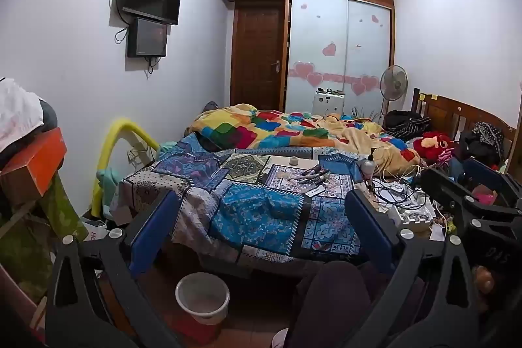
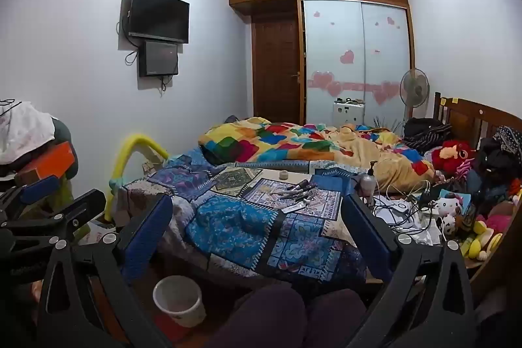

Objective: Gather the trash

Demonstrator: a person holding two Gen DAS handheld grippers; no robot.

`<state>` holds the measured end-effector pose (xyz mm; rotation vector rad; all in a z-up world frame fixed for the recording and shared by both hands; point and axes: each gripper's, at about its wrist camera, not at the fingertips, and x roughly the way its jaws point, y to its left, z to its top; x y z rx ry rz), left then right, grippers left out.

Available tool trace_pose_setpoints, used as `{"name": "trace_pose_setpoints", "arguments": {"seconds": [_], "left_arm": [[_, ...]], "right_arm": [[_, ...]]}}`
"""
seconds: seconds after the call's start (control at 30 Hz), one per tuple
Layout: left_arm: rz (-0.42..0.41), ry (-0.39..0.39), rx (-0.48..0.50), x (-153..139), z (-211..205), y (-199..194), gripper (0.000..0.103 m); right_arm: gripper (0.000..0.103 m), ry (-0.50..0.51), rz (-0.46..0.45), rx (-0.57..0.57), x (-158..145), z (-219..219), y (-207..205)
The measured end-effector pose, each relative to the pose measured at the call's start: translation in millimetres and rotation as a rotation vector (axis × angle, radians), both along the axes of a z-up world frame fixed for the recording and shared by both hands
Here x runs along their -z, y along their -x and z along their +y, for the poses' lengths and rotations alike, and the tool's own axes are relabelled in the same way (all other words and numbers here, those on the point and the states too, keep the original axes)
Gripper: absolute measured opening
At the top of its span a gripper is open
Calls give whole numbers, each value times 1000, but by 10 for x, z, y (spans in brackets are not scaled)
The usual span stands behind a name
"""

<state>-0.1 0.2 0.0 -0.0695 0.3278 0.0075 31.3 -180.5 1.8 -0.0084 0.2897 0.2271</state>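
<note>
I hold my left gripper (image 1: 261, 227) and my right gripper (image 2: 257, 227) level, side by side, aimed across the bed (image 1: 257, 211), both spread wide with nothing between the blue pads. The white bin (image 1: 202, 299) stands upright on the floor below them at the foot of the bed, mouth up. Small scraps (image 2: 300, 191) lie scattered on the patchwork quilt, long axes roughly across my view.
</note>
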Motion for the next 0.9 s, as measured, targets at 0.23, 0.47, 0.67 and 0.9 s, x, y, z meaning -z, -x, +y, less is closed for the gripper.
{"name": "trace_pose_setpoints", "arguments": {"seconds": [0.23,0.47,0.67,0.9], "left_arm": [[6,5,12,-3,29,2,103],[13,0,11,13,21,-7,103],[8,-3,0,36,25,6,103],[9,-4,2,61,29,0,103]], "right_arm": [[103,-3,1,-1,-6,-6,7],[103,-6,4,-2,-14,-18,16],[103,-10,7,-3,-22,-39,20],[103,-13,6,0,-16,-31,22]]}}
